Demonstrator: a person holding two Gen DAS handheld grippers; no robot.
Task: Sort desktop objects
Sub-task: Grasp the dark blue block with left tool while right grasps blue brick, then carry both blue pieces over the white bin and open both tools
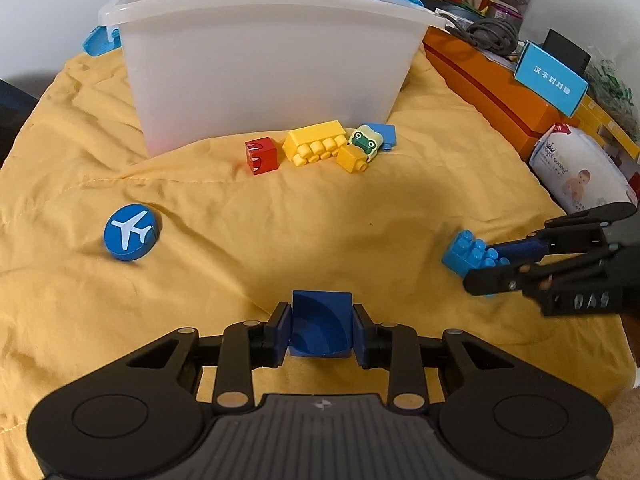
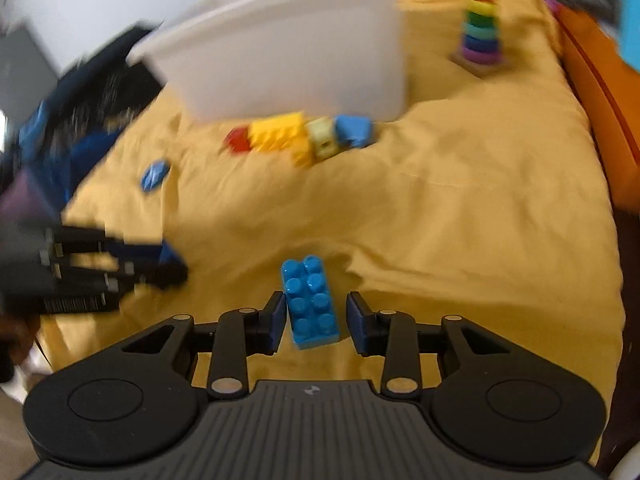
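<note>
In the left wrist view, the left gripper [image 1: 321, 330] sits at 6 o'clock, its two blue pads pressed flat against the sides of a dark blue cube [image 1: 321, 323], which it grips just above the yellow cloth [image 1: 240, 240]. At 3 o'clock the right gripper [image 1: 486, 266] reaches in from the edge, its fingers either side of a light blue studded brick [image 1: 466, 254].

The right wrist view shows that brick [image 2: 311, 300] lying studs-up on the cloth between the narrowly parted jaws; the left pad looks to touch its side, while a sliver of cloth shows between the brick and the right pad, so it is not clamped.

Farther out, at 9 o'clock in the left view, a blue round disc with a white aeroplane [image 1: 130, 233] lies on the cloth, well apart from the rest. Toward 12 o'clock a cluster lies just in front of the bin: a red block [image 1: 262, 155], a yellow studded brick [image 1: 314, 142], a small yellow block [image 1: 352, 159], a frog-faced block [image 1: 363, 141] and a blue block [image 1: 384, 133]. Behind them stands the translucent white bin [image 1: 264, 64]. In the right view, a rainbow ring stacker [image 2: 480, 20] stands at 1 o'clock.
</note>
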